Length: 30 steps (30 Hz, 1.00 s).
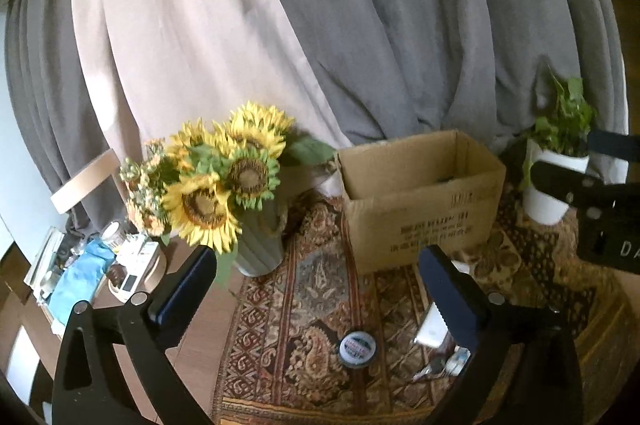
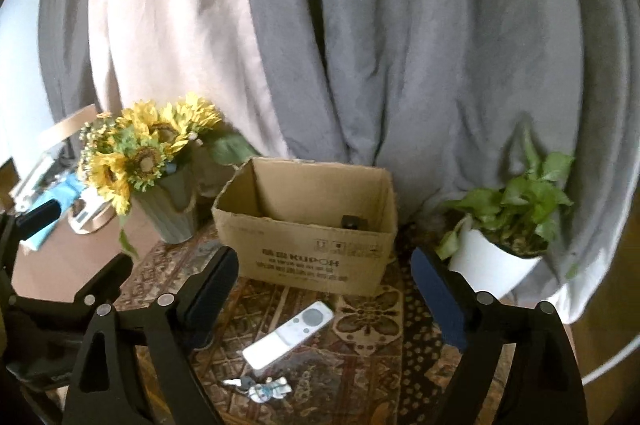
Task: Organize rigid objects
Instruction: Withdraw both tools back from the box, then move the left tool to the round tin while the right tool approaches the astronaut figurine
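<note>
Rigid objects are lying loose on the patterned rug (image 2: 360, 349) in front of the cardboard box (image 2: 308, 245), and I am reading the box as the place they belong: it is standing open-topped at the back of the rug, with one small dark item (image 2: 352, 222) already sitting on its floor. The white remote (image 2: 290, 335) is resting flat and slantwise just before the box, the bunch of keys (image 2: 260, 387) just nearer to me than its near end, and the small round tin (image 1: 357, 348) is sitting apart from them, lid up.

The sunflower vase (image 1: 258, 245) and the white plant pot (image 2: 490, 267) are flanking the box; I am taking these for decoration, not for sorting.

I am holding my left gripper (image 1: 320, 289) over the rug with its jaws spread wide apart, gripping nothing; the tin is lying between and below the fingers, untouched. My right gripper (image 2: 324, 293) is likewise standing wide open and empty, its fingers framing the remote from above without touching it. Both are tilting downward toward the rug, so I am judging that the remote suits my right and the tin my left.
</note>
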### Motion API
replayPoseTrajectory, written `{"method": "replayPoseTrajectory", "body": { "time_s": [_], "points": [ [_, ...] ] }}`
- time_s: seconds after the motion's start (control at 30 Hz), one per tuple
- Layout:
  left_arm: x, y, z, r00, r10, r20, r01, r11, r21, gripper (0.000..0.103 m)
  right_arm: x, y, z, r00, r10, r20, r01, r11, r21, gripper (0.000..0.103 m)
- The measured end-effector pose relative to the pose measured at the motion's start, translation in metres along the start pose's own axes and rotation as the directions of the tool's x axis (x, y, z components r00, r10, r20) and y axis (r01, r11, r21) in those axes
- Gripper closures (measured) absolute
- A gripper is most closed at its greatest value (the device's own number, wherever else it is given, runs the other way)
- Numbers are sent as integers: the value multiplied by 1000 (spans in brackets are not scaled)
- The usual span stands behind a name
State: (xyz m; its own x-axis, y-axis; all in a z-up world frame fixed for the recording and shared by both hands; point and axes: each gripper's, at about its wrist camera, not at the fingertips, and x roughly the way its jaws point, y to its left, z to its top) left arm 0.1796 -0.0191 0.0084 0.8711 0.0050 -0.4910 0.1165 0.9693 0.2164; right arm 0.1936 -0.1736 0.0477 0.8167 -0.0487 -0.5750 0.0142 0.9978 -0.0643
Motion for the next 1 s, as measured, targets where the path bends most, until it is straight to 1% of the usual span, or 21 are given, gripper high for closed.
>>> {"method": "replayPoseTrajectory", "body": {
  "time_s": [0.1, 0.23, 0.33, 0.4, 0.5, 0.67, 0.77, 0.87, 1.0],
  "points": [
    [-4, 9, -14, 999, -18, 27, 18, 1000, 1, 0, -9, 9, -12, 999, -44, 25, 44, 999, 17, 11],
    [-8, 17, -29, 996, -51, 68, 50, 998, 27, 0, -16, 20, -31, 997, -77, 29, 76, 996, 48, 11],
    [-12, 20, -41, 992, -82, 99, 76, 995, 58, 0, -20, 26, -48, 995, -97, 19, 95, 992, 78, 11],
    [-12, 21, -51, 987, -112, 112, 102, 991, 84, 0, -21, 29, -61, 995, -97, 8, 96, 989, 109, 11],
    [-9, 22, -62, 984, -133, 121, 120, 987, 111, 0, -18, 35, -78, 995, -94, -23, 97, 986, 136, 11],
    [5, 25, -81, 975, -190, 113, 175, 976, 128, 0, -13, 45, -103, 991, -119, -66, 129, 977, 172, 11],
    [17, 24, -91, 969, -222, 105, 204, 967, 154, 0, -9, 51, -116, 986, -146, -83, 159, 969, 191, 12],
    [28, 22, -99, 965, -248, 89, 227, 955, 192, 1, -5, 58, -125, 979, -182, -93, 196, 963, 184, 12],
    [46, 18, -110, 955, -290, 59, 268, 932, 245, 5, 2, 67, -137, 970, -216, -111, 234, 953, 191, 14]
  ]
}}
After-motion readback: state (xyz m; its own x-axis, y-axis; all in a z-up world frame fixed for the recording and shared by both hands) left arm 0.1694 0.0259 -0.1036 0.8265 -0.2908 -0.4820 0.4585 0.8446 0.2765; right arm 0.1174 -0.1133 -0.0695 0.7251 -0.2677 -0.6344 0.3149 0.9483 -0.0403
